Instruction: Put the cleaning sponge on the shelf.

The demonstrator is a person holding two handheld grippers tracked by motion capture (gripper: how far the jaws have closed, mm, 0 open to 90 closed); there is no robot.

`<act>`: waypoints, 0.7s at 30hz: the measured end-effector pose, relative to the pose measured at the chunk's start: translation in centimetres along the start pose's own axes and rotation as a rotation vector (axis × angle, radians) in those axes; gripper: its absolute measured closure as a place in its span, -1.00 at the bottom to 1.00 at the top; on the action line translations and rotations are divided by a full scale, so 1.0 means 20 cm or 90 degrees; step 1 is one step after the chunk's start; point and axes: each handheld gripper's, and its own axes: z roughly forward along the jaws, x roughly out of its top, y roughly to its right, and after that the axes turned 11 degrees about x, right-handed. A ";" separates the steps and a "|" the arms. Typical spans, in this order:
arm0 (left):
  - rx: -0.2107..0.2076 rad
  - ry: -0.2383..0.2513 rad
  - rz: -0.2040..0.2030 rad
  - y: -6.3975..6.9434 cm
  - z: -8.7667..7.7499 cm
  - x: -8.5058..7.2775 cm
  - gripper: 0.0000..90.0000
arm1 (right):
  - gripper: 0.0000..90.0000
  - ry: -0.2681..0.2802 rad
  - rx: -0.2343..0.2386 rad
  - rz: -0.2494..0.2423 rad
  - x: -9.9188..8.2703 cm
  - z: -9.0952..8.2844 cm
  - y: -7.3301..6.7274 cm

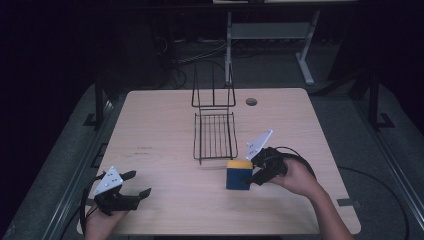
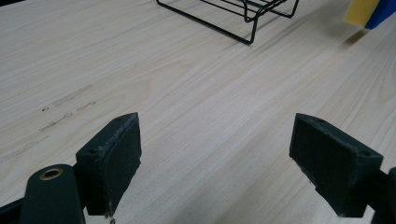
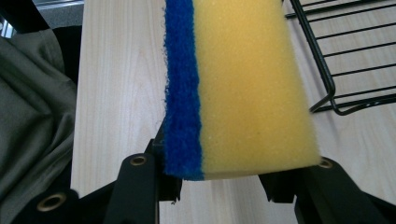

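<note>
Our right gripper (image 1: 252,176) clamps the sponge (image 1: 238,175) upright just beside the wire rack (image 1: 215,135), nearer than our wide-open left gripper (image 1: 134,185).

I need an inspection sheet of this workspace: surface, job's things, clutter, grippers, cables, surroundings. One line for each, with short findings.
Surface: light wooden table, faint marks near the left side, a round hole at the far edge.
Job's things: yellow and blue sponge held near the front of the black wire rack.
Clutter: nothing seen.
Grippers: right gripper shut on the sponge; left gripper open, nothing between its jaws, low over bare wood.
Cables: a black cable loops behind the right gripper; more cables on the floor beyond the table.
Surroundings: dark room, a white desk frame behind the table.
</note>
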 end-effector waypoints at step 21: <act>0.001 0.005 -0.001 0.00 -0.01 0.00 -0.64 | 0.24 0.005 -0.001 -0.001 0.08 -0.04 0.07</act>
